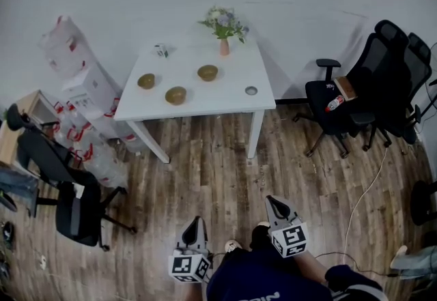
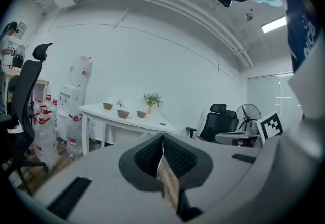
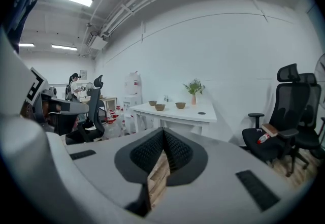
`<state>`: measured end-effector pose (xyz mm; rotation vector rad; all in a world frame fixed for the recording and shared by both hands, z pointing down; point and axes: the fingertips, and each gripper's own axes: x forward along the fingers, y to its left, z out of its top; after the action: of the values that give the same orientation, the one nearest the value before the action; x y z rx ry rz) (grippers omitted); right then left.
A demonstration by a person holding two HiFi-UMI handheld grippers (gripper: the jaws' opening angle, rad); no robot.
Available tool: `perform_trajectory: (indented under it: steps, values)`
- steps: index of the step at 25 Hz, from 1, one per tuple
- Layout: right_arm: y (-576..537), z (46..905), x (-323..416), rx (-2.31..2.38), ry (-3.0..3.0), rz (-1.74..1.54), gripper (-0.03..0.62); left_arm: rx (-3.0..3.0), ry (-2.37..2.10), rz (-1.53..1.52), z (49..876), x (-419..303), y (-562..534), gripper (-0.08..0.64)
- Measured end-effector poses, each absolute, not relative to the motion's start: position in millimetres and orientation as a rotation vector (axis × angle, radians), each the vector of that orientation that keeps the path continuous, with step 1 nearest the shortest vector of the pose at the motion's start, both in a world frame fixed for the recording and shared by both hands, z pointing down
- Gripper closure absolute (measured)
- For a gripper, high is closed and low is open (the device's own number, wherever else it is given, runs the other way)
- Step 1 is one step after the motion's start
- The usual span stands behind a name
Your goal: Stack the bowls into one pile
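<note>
Wood floor (image 1: pixel 218 177) lies open between the wearer's torso (image 1: pixel 266 279), cut off at the bottom edge, and the white tabletop (image 1: pixel 225 98). Office chairs (image 1: pixel 355 88) stand at right, water bottles (image 1: pixel 92 149) at left. Only the right gripper view shows a distant person (image 3: pixel 76 85). Left tool (image 1: pixel 194 221) and right tool (image 1: pixel 274 201) are clenched and empty, well apart from the tabletop. On it, unstacked, sit the left bowl (image 1: pixel 146 80), middle bowl (image 1: pixel 175 95) and right bowl (image 1: pixel 207 72); their insides are too small to read.

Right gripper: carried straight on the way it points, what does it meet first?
Probably the white table with the bowls; nothing stands between it and the right gripper, though depth is unclear.
</note>
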<state>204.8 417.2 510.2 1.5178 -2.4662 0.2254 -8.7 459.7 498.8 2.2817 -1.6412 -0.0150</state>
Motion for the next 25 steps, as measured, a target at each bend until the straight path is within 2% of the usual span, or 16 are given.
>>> perform_trajectory:
  steps: [8,25]
  values:
    - [357,520,207,1.466,-2.49,0.262,0.571,2.242,-1.638,0.0,504,3,417,0.541]
    - [168,510,243,1.282,-2.624,0.251,0.571,2.163,-1.824,-0.044,485,58,255,0.541]
